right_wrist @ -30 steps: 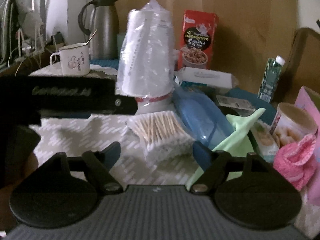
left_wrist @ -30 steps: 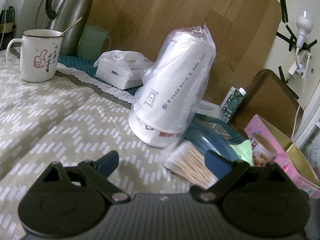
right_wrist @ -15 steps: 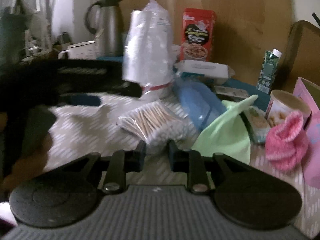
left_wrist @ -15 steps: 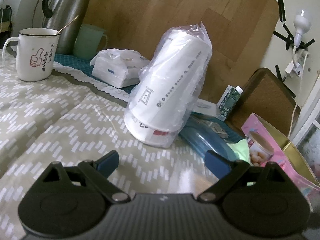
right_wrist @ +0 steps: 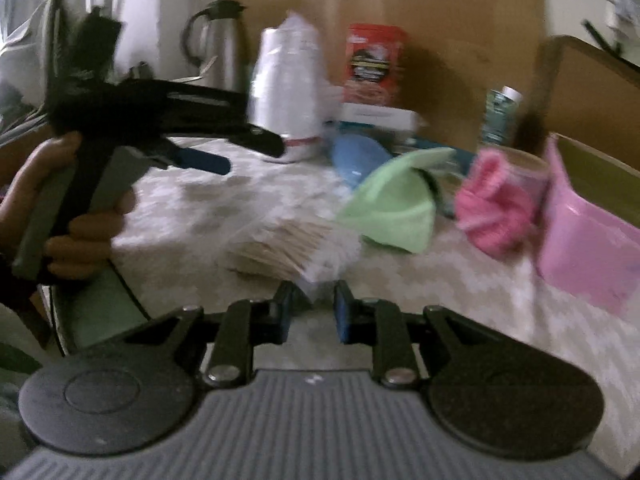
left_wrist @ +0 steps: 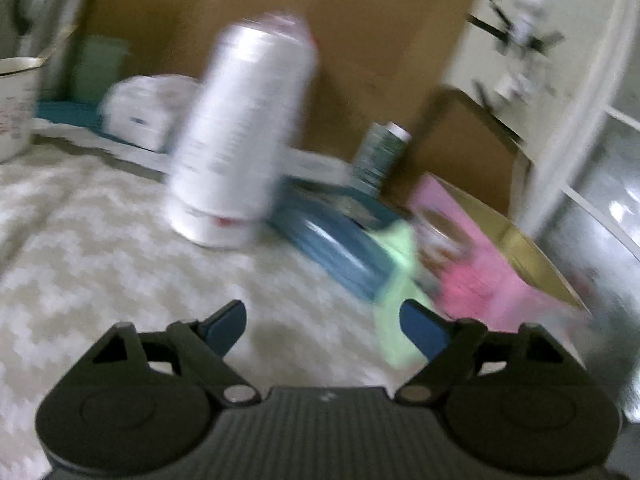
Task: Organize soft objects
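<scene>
1. The right gripper has its blue pads closing on the near end of a clear plastic packet of wooden-stemmed cotton swabs. The packet's end sits between the pads, and they appear to be pinching it, though blur hides the contact.
2. The packet lies near the front edge of the bed-like surface, on its beige cover with white dashes.
3. The left gripper is also closing, with its pads well apart and only the cover between them.
4. A light green soft cloth and a pink knitted bundle lie toward the right edge, beside a pink box with a gold inside.
5. Judged step: securing the swab packet.
6. The next move calls for a firm pinch on the slippery plastic, then a lift clear of the bagged stack of white cups.
</scene>
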The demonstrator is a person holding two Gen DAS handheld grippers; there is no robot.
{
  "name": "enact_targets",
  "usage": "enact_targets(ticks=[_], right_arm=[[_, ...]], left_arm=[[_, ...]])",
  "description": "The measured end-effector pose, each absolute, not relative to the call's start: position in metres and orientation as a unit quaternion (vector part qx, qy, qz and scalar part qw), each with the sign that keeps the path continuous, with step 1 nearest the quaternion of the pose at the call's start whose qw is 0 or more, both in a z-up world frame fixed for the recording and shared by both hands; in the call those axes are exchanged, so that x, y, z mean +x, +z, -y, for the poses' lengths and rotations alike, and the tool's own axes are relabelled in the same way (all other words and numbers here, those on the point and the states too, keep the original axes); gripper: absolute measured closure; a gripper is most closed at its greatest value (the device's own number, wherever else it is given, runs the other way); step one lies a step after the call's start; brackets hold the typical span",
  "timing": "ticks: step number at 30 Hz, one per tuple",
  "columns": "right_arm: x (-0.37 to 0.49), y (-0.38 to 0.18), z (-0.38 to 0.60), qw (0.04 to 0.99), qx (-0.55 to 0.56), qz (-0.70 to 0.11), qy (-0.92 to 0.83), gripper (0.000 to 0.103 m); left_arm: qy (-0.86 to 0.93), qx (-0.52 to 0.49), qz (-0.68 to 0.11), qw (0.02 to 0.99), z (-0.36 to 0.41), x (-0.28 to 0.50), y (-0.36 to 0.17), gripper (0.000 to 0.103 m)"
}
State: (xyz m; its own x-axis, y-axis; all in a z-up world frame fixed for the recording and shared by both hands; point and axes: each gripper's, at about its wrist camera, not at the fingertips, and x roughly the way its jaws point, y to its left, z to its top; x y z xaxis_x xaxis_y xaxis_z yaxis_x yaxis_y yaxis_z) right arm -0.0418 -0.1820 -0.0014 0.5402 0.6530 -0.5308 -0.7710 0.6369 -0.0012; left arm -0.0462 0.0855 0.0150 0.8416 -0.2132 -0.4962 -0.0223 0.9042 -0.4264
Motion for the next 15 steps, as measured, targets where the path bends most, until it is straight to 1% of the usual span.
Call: enact_targets(ticks=[1, 3, 6, 8, 10, 11, 12, 13, 15], right_arm=[[-0.042, -0.002, 0.187, 0.872, -0.115, -0.249, 0.405, 0.080], [-0.040, -0.005, 0.196, 0.877, -0.109, -0.250, 0.397, 0.080], [-0.037, -0.008, 0.204, 0.881, -0.097, -0.248, 0.391, 0.078], [-0.035, -0.009, 0.206, 0.876, -0.095, -0.247, 0.404, 0.069], [-0.036, -0.009, 0.205, 0.872, -0.101, -0.232, 0.419, 0.057], [-0.036, -0.010, 0.203, 0.868, -0.106, -0.227, 0.430, 0.055], [-0.035, -0.010, 0.199, 0.864, -0.109, -0.224, 0.437, 0.052], [-0.033, -0.011, 0.194, 0.861, -0.111, -0.223, 0.443, 0.052], [-0.030, -0.015, 0.186, 0.854, -0.112, -0.232, 0.451, 0.054]], left_arm=[[-0.071, -0.202, -0.287, 0.934, -0.075, -0.047, 0.018, 0.024], [-0.090, -0.176, -0.308, 0.931, -0.058, -0.048, 0.022, 0.028], [-0.096, -0.158, -0.339, 0.922, -0.042, -0.050, 0.023, 0.029], [-0.096, -0.181, -0.358, 0.911, -0.043, -0.051, 0.019, 0.031], [-0.099, -0.205, -0.373, 0.900, -0.046, -0.051, 0.014, 0.040], [-0.098, -0.204, -0.371, 0.900, -0.045, -0.052, 0.013, 0.040], [-0.096, -0.199, -0.374, 0.901, -0.043, -0.050, 0.013, 0.047], [-0.100, -0.193, -0.379, 0.900, -0.038, -0.049, 0.014, 0.055], [-0.106, -0.188, -0.386, 0.897, -0.030, -0.045, 0.013, 0.054]])
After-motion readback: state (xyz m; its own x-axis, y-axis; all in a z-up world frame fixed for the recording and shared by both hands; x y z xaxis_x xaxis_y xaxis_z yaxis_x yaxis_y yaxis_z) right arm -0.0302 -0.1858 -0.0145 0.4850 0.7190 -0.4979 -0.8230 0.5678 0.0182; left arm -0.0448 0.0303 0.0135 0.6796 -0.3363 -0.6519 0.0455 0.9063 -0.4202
